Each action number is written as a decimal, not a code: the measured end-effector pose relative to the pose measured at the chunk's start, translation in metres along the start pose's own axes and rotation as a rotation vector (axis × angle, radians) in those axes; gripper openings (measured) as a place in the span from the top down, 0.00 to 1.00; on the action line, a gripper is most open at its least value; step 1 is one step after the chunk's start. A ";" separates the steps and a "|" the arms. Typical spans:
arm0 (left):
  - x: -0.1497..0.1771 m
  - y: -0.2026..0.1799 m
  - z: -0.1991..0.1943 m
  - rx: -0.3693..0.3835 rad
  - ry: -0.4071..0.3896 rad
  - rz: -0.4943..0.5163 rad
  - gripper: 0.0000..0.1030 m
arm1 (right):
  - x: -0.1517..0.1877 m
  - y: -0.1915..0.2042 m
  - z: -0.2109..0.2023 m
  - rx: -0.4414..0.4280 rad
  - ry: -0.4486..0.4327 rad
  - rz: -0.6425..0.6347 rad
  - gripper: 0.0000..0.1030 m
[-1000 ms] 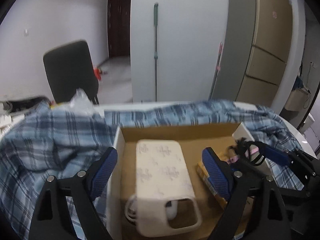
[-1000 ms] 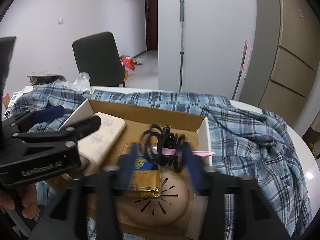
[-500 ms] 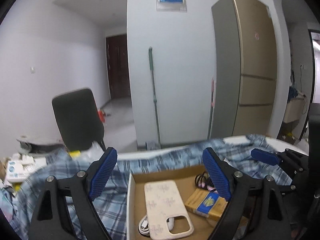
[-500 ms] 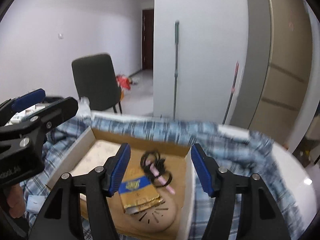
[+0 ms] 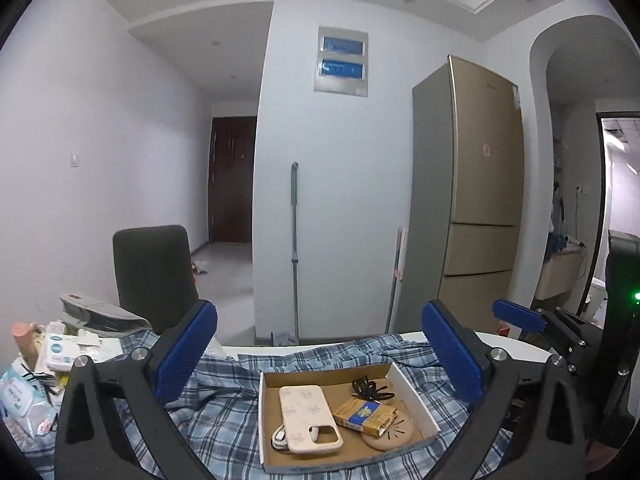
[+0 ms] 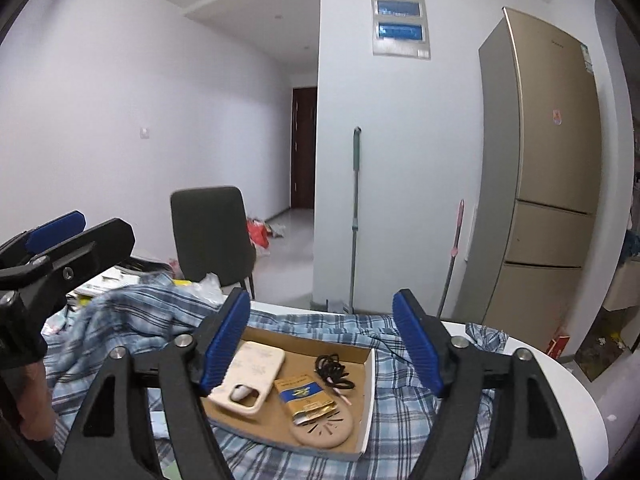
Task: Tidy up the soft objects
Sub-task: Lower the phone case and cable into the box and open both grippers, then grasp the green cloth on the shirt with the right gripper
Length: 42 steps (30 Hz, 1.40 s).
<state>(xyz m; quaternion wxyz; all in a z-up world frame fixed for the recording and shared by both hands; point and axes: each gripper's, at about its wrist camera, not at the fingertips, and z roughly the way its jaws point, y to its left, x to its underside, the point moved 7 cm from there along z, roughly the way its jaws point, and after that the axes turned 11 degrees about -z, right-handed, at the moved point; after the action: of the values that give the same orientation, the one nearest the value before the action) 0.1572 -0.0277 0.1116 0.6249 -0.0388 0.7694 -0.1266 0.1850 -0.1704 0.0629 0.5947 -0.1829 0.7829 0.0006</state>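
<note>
Below both cameras, a shallow cardboard box (image 5: 416,400) sits on a blue plaid shirt (image 5: 224,412) spread over a white tabletop (image 6: 560,384). Inside the box lie a beige phone case (image 5: 306,416) with a white cable (image 5: 280,436) tucked beneath it, a gold and blue packet (image 5: 366,416) resting on a round tan pad (image 5: 394,432), and a coiled black cord (image 5: 368,388).

The left gripper (image 5: 320,356) is raised clear of the box, its blue-padded fingers (image 5: 186,354) spread wide after just opening, with nothing between them. The right gripper (image 6: 320,340) is likewise raised clear, its fingers (image 6: 418,344) parted after just opening, also empty.

Behind the tabletop stand a dark chair (image 5: 154,274), a mop (image 5: 295,248) and a gold refrigerator (image 5: 472,200).
</note>
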 end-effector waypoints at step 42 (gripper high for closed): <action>0.114 0.125 -0.029 -0.101 0.190 -0.107 0.00 | 0.127 0.061 0.005 -0.028 0.424 0.125 0.00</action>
<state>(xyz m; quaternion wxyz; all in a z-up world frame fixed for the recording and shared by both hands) 0.1167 0.0725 -0.0220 0.5386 -0.0993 0.8274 -0.1240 0.1438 -0.1487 -0.0703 0.4129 -0.1383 0.9002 0.0101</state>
